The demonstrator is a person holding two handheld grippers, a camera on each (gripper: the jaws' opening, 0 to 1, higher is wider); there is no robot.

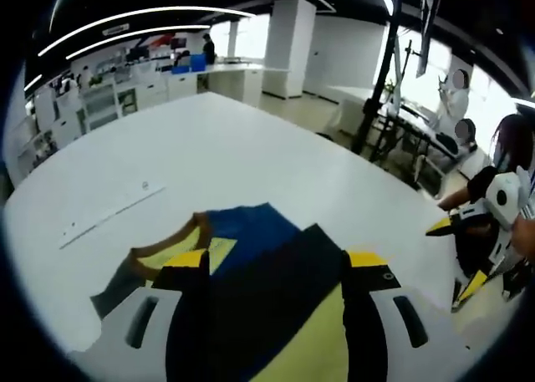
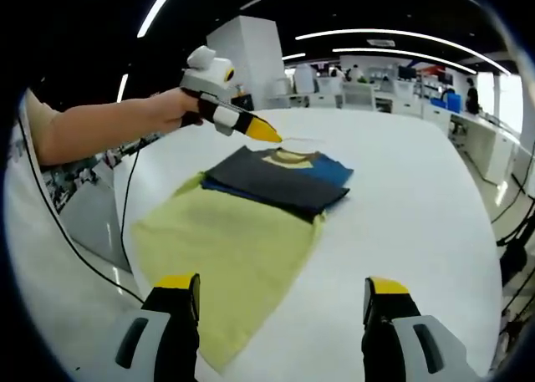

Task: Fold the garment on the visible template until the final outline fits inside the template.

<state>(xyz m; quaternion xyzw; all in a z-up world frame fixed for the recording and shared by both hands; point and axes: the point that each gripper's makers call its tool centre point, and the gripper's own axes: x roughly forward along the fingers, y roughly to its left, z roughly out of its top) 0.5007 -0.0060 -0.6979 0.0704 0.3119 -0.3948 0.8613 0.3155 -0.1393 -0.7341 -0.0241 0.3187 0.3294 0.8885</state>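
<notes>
I count one garment, dark navy with a blue layer under it and a tan collar, lying folded on the far end of one yellow-green template sheet that is spread flat on the white table. The folded stack covers only the sheet's upper part; the nearer stretch of yellow-green is bare. In my left gripper view the same garment sits right between and under my jaws, its tan collar off to the left. My left gripper shows in the right gripper view held in a hand, its yellow tip pinched closed at the collar edge and lifting a thin bit of fabric there. My right gripper hangs over the sheet's near edge with its jaws spread wide and nothing between them. I can read no brand, label or writing on the cloth, the sheet or the tools. Two people stand beyond the table's far right edge in my left gripper view.
</notes>
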